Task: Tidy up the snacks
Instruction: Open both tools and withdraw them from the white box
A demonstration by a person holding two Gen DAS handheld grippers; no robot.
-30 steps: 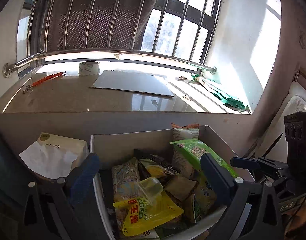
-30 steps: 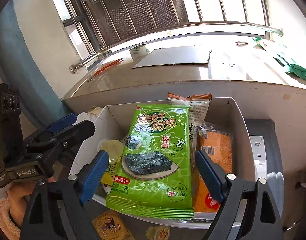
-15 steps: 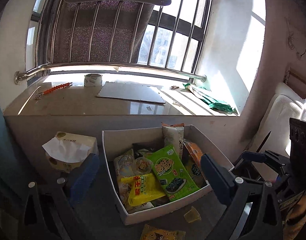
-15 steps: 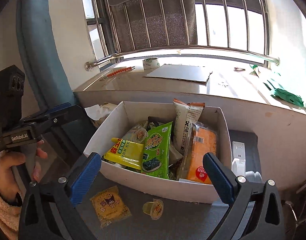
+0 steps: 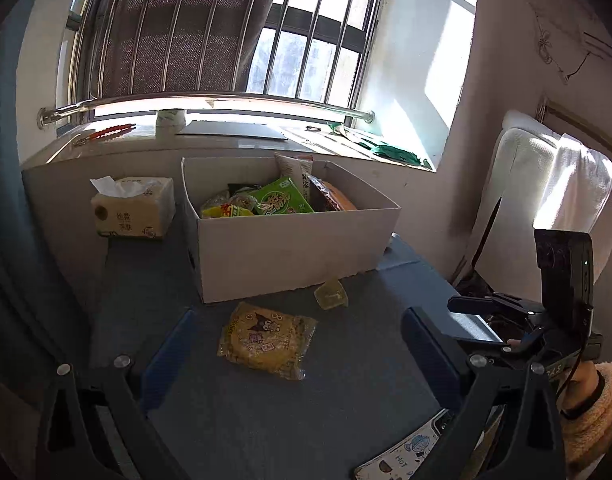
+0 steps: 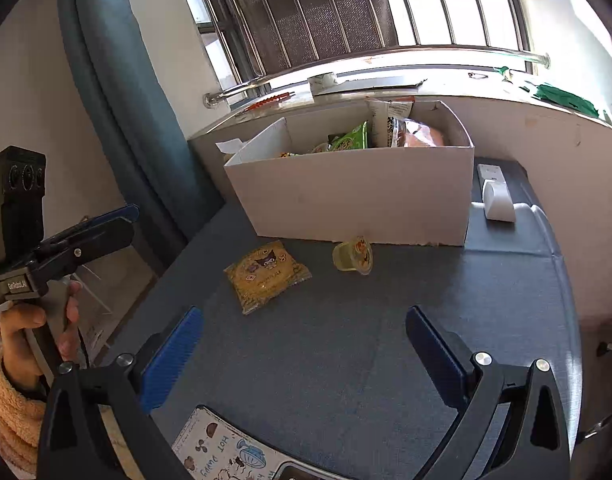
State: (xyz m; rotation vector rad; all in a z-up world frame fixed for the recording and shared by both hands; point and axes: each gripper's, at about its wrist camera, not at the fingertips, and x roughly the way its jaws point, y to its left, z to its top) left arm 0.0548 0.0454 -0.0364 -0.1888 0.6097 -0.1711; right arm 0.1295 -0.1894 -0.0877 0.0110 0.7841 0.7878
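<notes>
1. While you look through the left wrist view, your left hand-held gripper [image 5: 294, 344] stands wide and holds nothing, hovering over the grey tabletop [image 5: 346, 400]. The yellow cartoon snack packet [image 5: 266, 340] lies flat between its fingers' line of reach, and the small jelly cup [image 5: 331, 294] sits tipped just beside the white cardboard box [image 5: 290, 248]. That box is already full of snacks, the green seaweed pack [image 5: 282, 202] on top. A tissue pack [image 5: 132, 208] stands to the box's left. Your right hand [image 5: 586, 384] grips the other tool at the edge.

2. Seen from the right wrist view, your right hand-held gripper [image 6: 304, 344] is likewise wide and empty. The packet [image 6: 266, 274] lies apart from the cup [image 6: 353, 256], which lies on its side near the box wall [image 6: 358, 200].

3. Risks, as a judgement: the thin, flat packet may slide under the pads instead of lifting; the tipped cup may roll off when nudged; both tools converging could collide; a crowded box could spill.
</notes>
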